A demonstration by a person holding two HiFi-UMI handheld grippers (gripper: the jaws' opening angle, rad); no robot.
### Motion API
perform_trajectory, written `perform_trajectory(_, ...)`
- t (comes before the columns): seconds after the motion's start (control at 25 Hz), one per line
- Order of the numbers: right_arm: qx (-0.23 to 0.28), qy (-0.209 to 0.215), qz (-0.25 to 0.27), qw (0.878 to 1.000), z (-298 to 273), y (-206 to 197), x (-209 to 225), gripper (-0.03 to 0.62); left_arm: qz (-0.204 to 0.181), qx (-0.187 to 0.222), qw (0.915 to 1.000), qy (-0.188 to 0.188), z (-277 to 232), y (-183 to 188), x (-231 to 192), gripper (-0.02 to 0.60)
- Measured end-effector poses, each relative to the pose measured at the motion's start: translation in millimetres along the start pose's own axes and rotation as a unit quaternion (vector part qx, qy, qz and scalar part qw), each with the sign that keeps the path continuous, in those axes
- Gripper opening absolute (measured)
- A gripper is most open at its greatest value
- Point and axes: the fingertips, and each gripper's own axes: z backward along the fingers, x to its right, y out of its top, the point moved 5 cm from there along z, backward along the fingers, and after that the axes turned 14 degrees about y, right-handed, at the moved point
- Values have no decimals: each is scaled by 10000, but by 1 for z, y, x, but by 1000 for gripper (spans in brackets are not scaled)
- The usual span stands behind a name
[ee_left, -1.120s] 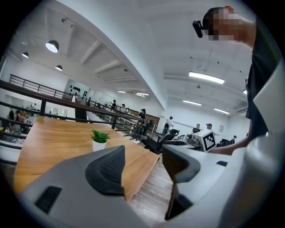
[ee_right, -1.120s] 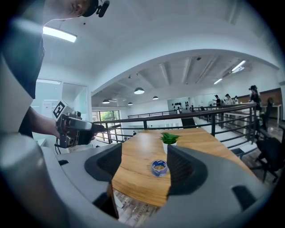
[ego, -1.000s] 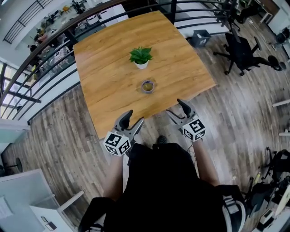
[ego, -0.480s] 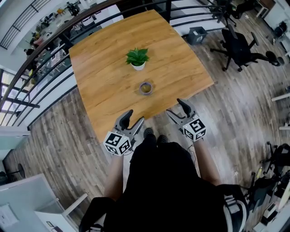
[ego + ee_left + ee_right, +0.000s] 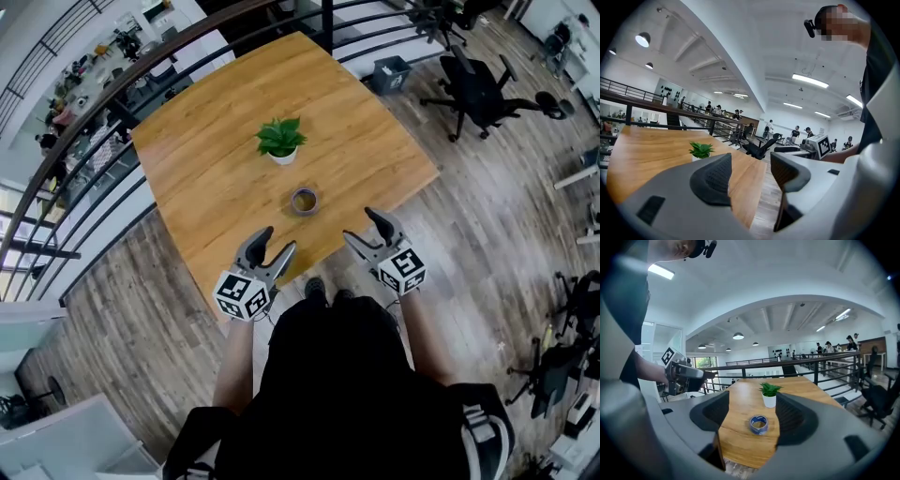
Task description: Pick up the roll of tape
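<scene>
Since the earlier frames the worktop point(image 5: 206, 178) sits lower in the head view. Its near edge has come up to the tips of both grippers, and the roll of tape point(image 5: 304, 201) and the potted plant point(image 5: 280, 141) have shifted down with it. Both grippers hold the same places in that view. The person's shoes point(image 5: 326, 293) now show at the worktop's edge.

Count, left to right:
- Left gripper point(image 5: 277, 240): one. Jaws apart, released, nothing between them.
- Potted plant: one, beyond the tape.
- Roll of tape: one, blue. It lies flat on the worktop near the front edge, between the two grippers and well ahead of them.
- Right gripper point(image 5: 361, 225): one. Jaws apart, released. In its own view the tape point(image 5: 759, 424) appears in the gap between them, well ahead of the pads and untouched.
- Office chair point(image 5: 473, 89): one, on the floor to the right.

Hidden or cut off:
- In the left gripper view one jaw covers the plant's point(image 5: 701, 150) pot.
- In the head view the torso hides part of the shoes.
</scene>
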Motion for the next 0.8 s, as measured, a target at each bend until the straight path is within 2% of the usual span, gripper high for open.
perform_trajectory(0.36,-65,-378,-129,9992,-17,-12,-1,308,-12,-327,9983,-477,-17,-17,-22,278)
perform_trajectory(0.64,-154,-500,-263,9983,-19,-17,13,307,-8,-395,9977,-549,-36,-14,-28,278)
perform_trajectory(0.8,-191,-412,-306,9985,-27,-17,22,307,-175,-530,9972,-503,-49,-19,-31,278)
